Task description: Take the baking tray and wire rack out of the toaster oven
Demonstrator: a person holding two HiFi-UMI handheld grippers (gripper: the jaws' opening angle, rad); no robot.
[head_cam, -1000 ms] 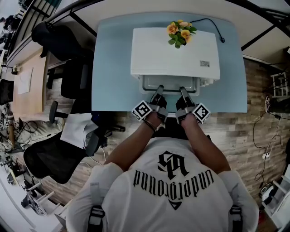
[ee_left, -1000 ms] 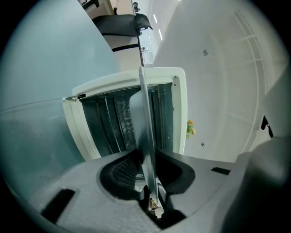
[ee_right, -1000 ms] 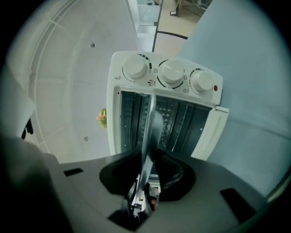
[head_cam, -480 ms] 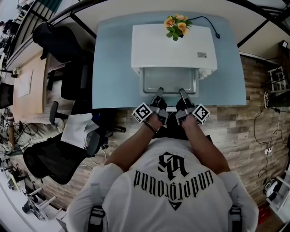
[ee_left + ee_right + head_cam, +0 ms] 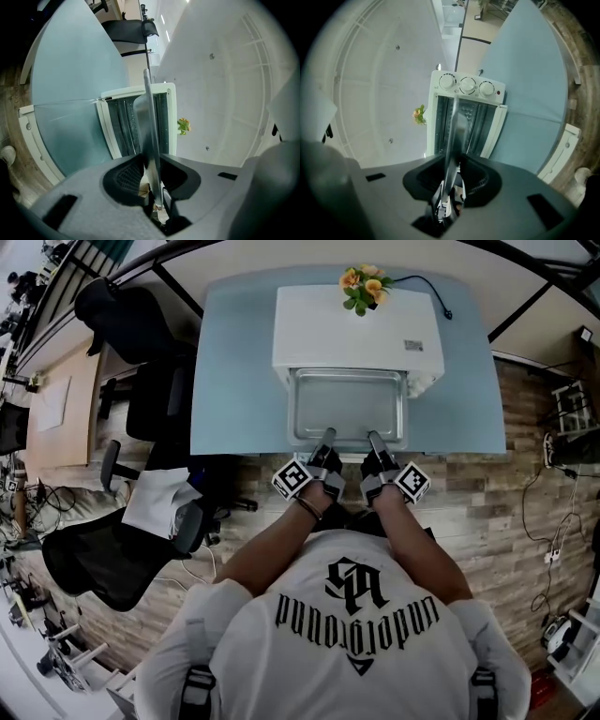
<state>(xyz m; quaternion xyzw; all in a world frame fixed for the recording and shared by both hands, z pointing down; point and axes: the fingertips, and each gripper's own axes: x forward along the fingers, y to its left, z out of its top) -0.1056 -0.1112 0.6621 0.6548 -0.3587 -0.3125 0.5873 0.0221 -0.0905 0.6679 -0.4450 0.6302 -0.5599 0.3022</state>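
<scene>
Tray (image 5: 347,404), mostly out of oven (image 5: 356,329), far edge at its mouth; lies at 12 o'clock from left gripper (image 5: 327,437) and right gripper (image 5: 373,439), long axis 9-to-3; both clamp its near rim, equally near.

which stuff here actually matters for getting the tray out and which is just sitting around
Part of the job:
baking tray, partly out of the oven
toaster oven
left hand-held gripper and right hand-held gripper, both clamped on the tray's near edge

Just lying about:
flowers on top of the oven
black office chair on the floor beside the table
</scene>
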